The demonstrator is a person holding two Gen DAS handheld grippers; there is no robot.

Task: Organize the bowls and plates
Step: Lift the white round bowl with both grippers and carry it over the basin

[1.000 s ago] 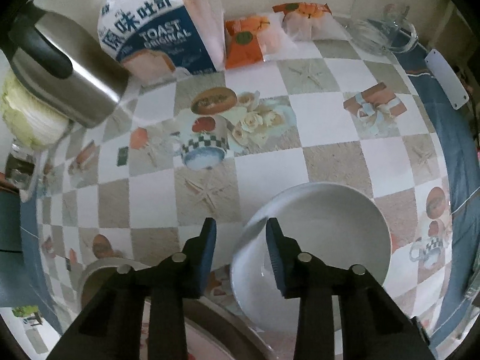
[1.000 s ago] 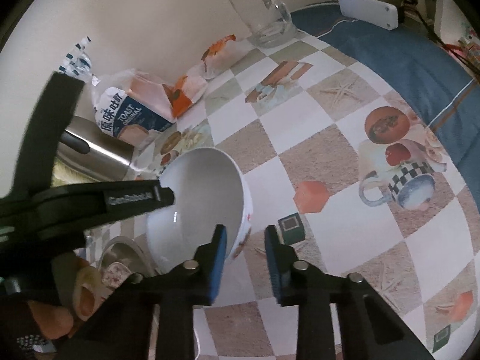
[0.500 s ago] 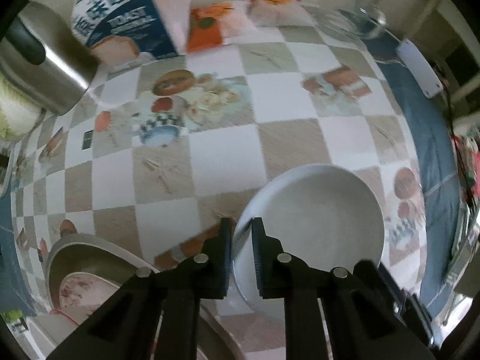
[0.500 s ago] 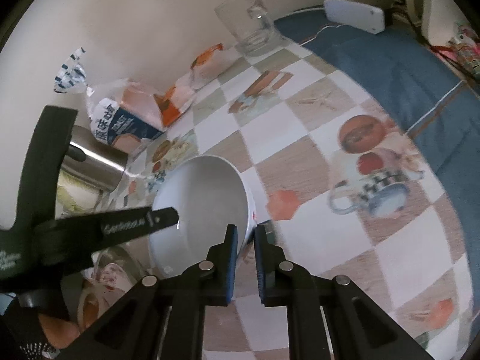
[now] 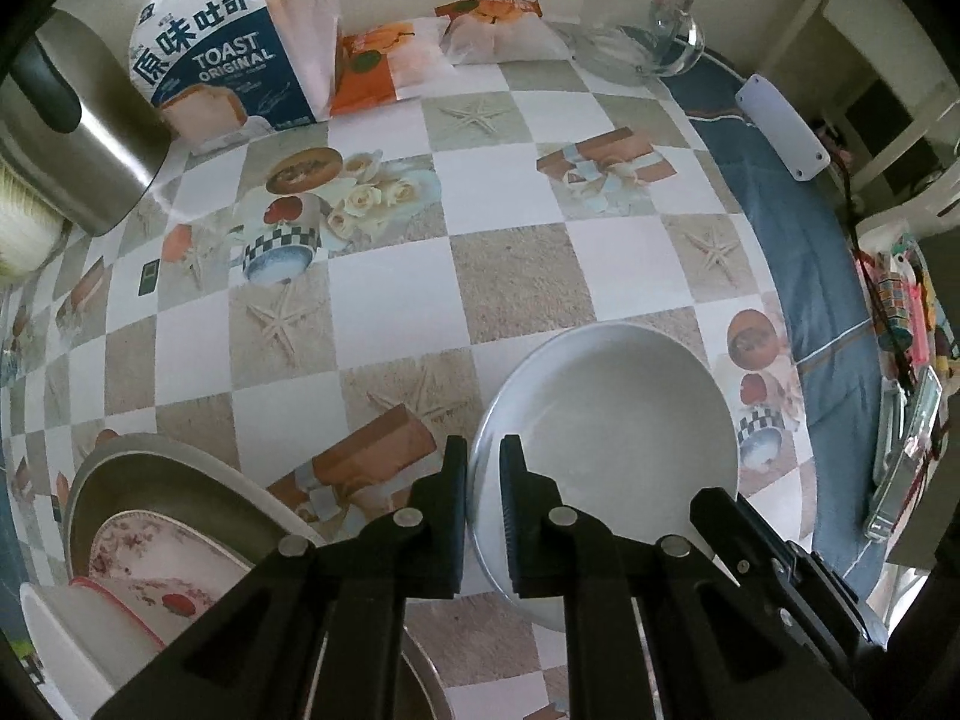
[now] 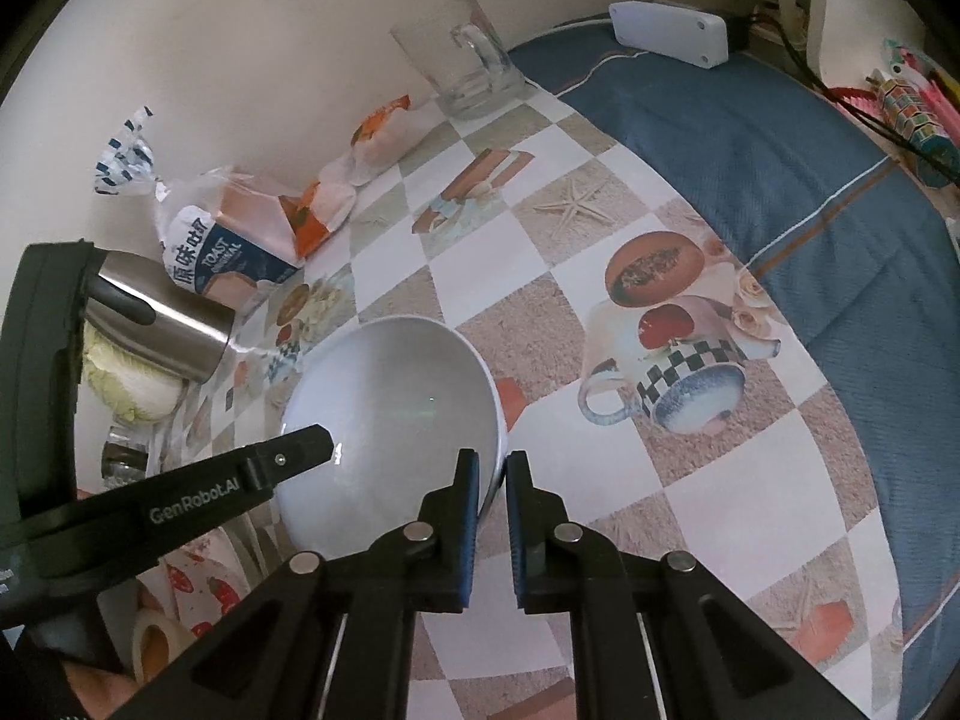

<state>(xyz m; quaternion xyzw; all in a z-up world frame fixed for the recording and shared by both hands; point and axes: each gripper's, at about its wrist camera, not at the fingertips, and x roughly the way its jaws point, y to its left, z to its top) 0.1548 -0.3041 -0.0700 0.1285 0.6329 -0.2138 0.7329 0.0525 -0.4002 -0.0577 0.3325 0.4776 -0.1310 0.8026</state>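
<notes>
Both tools pinch the white bowl; only the left view shows stacked plates

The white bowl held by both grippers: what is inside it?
The white bowl looks empty: only bare glazed surface shows. Near its rim, the left gripper and right gripper cover small parts.

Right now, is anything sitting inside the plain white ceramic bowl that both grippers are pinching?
No, the plain white ceramic bowl shows only a bare, glossy interior in the right wrist view.
</notes>
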